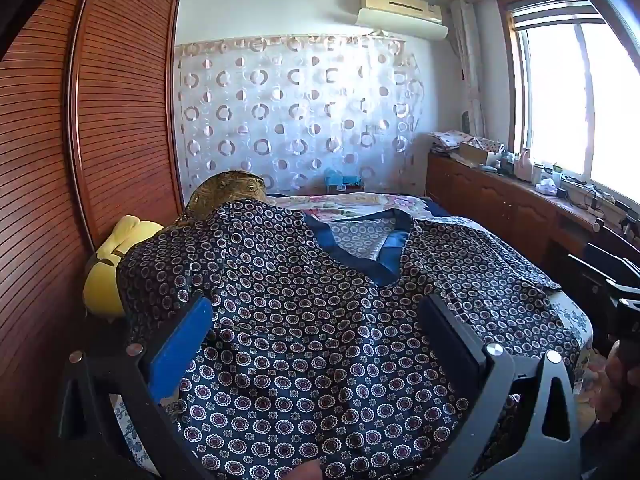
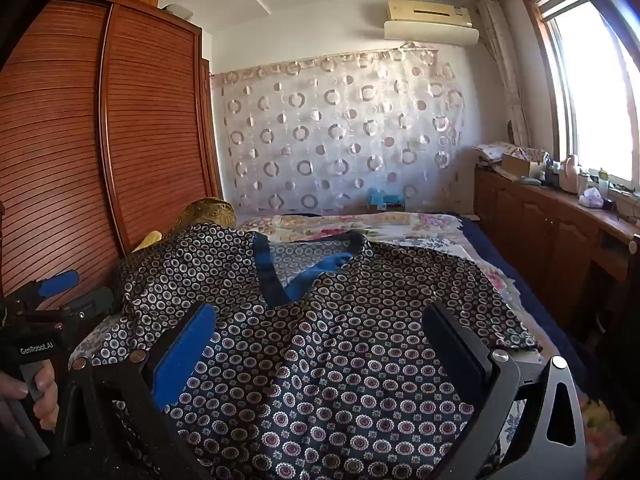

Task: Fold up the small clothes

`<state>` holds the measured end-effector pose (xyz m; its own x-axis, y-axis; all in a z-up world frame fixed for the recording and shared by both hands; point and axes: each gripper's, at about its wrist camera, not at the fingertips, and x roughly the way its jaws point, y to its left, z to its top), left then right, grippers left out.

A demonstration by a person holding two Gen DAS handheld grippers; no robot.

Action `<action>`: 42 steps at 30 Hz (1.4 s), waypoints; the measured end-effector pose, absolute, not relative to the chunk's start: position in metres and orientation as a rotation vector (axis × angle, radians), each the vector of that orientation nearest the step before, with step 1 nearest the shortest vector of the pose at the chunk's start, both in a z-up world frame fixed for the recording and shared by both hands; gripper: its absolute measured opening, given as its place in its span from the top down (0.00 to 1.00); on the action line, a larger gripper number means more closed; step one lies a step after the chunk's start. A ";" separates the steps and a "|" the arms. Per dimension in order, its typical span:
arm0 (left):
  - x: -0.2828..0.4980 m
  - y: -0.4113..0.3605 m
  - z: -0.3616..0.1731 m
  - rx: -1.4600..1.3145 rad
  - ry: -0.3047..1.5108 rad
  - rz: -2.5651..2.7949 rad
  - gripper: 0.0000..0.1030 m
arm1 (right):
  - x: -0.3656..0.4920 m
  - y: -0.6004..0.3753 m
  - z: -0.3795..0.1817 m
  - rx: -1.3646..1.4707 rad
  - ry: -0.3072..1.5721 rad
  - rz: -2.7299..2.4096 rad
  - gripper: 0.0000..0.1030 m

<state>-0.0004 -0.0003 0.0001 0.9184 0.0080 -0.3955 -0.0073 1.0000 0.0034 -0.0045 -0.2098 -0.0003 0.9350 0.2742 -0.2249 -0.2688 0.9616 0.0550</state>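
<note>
A dark navy top [image 1: 304,320] printed with small rings, with a blue V-neck trim [image 1: 360,256], lies spread face up on the bed. Its neck points away from me. My left gripper [image 1: 316,302] hovers over the lower body of the top, jaws wide open, nothing between them. In the right wrist view the same top [image 2: 340,340] fills the foreground, and my right gripper [image 2: 320,310] is open above it, holding nothing. The left gripper [image 2: 80,290] shows at the left edge, held by a hand [image 2: 40,392]. The top's left sleeve [image 1: 160,272] drapes over a cushion.
A brown slatted wardrobe [image 1: 100,120] stands close on the left. A yellow plush [image 1: 108,264] and a patterned pillow [image 1: 228,192] lie beside it. A floral bedspread [image 2: 360,228] covers the bed. A low wooden cabinet [image 2: 540,224] with clutter runs under the window [image 1: 580,100] on the right.
</note>
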 end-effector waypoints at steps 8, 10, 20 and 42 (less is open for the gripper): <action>-0.001 0.003 0.001 -0.012 0.410 0.007 0.00 | -0.005 -0.213 0.001 0.031 0.228 0.278 0.00; -0.002 0.004 0.001 -0.010 0.410 0.007 0.00 | -0.005 -0.209 -0.001 0.022 0.231 0.276 0.00; -0.002 0.003 0.002 -0.008 0.407 0.008 0.00 | -0.005 -0.209 -0.001 0.014 0.235 0.276 0.00; -0.007 -0.004 0.008 -0.004 0.400 0.005 0.00 | -0.004 -0.208 -0.003 0.015 0.238 0.274 0.00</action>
<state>-0.0069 -0.0035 0.0082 0.9209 0.0044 -0.3897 -0.0059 1.0000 -0.0026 -0.0038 -0.2082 -0.0034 0.9349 0.2695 -0.2309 -0.2659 0.9628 0.0473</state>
